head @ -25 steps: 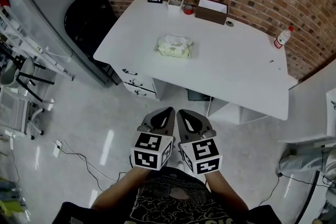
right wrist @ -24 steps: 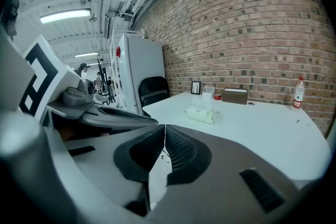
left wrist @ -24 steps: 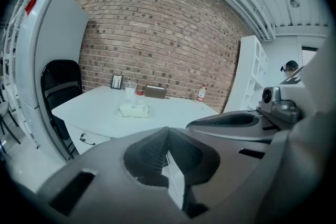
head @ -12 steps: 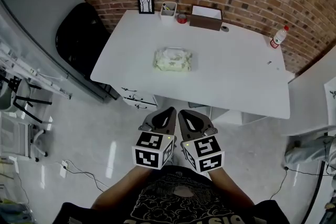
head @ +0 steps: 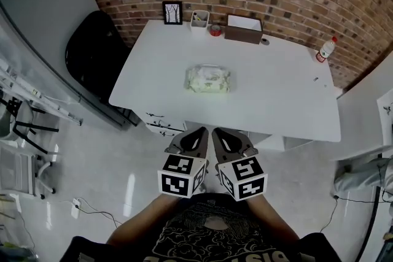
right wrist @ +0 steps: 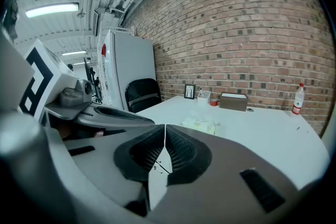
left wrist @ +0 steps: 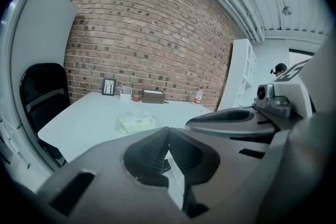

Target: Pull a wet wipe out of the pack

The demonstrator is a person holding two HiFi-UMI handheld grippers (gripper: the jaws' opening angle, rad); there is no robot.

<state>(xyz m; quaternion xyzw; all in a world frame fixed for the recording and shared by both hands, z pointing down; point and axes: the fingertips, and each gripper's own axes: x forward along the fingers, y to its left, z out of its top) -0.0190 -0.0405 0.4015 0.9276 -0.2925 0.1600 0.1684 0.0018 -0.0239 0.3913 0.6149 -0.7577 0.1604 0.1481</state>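
Not started. Holding nothing in left gripper [head: 195, 134] or right gripper [head: 220, 134], both closed tight. Must reach pack [head: 209, 79] at 12 o'clock, then open.

The white table [head: 276, 95] stands well ahead of your jaws. On it the wipe pack [head: 209, 79] lies nearest them, with the frame [head: 172, 12], cup [head: 199, 18], box [head: 243, 29] and bottle [head: 324, 50] beyond.

Person: black T-shirt [head: 206, 237], pale ornate print across the chest. Left gripper [head: 198, 131] and right gripper [head: 216, 131]: dark grey tapered shells, ribbed inner pads. Each carries a white cube [head: 181, 175] with black square markers.
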